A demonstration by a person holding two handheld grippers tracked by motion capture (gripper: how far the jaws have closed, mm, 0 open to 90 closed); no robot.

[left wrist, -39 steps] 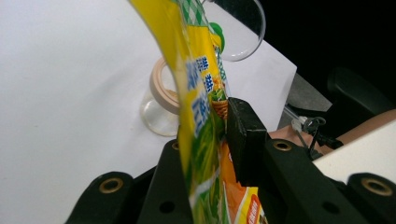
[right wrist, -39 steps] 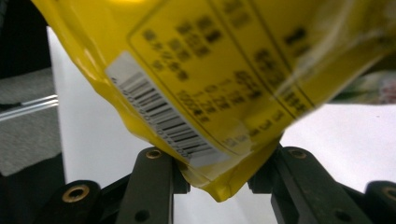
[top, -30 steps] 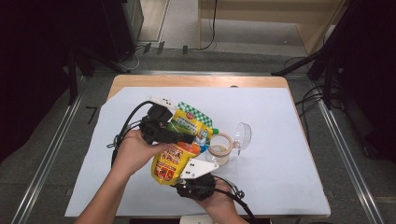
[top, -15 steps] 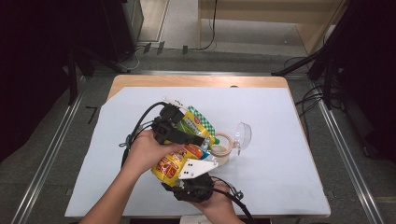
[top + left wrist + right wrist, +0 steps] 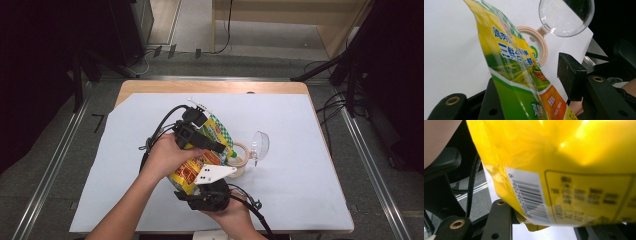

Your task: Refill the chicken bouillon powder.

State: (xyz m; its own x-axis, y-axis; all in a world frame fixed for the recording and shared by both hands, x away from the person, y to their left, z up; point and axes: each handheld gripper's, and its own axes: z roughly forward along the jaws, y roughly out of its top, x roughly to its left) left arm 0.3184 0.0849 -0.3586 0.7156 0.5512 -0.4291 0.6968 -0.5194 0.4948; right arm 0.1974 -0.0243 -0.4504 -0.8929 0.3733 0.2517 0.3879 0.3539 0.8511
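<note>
A yellow and green printed pouch (image 5: 189, 174) is held up over the middle of the table. My right gripper (image 5: 195, 182) grips its bottom end from below; in the right gripper view the barcoded pouch (image 5: 574, 157) bulges across both jaws of that gripper (image 5: 541, 225), which have just been opening slightly. My left gripper (image 5: 217, 148) straddles the pouch's top. In the left gripper view the pouch (image 5: 511, 57) leans on one jaw of the gripper (image 5: 531, 75), with a clear gap to the other. These jaws have just been opening.
A small jar with a beige rim (image 5: 244, 152) stands just right of the pouch, its clear round lid (image 5: 260, 145) flipped open; both rim (image 5: 544, 50) and lid (image 5: 566, 17) lie beyond the left jaws. A pale sheet (image 5: 300, 165) covers the table.
My left gripper has moved right toward the jar, and its jaws have opened off the pouch's top. The right gripper has stayed in place under the pouch.
</note>
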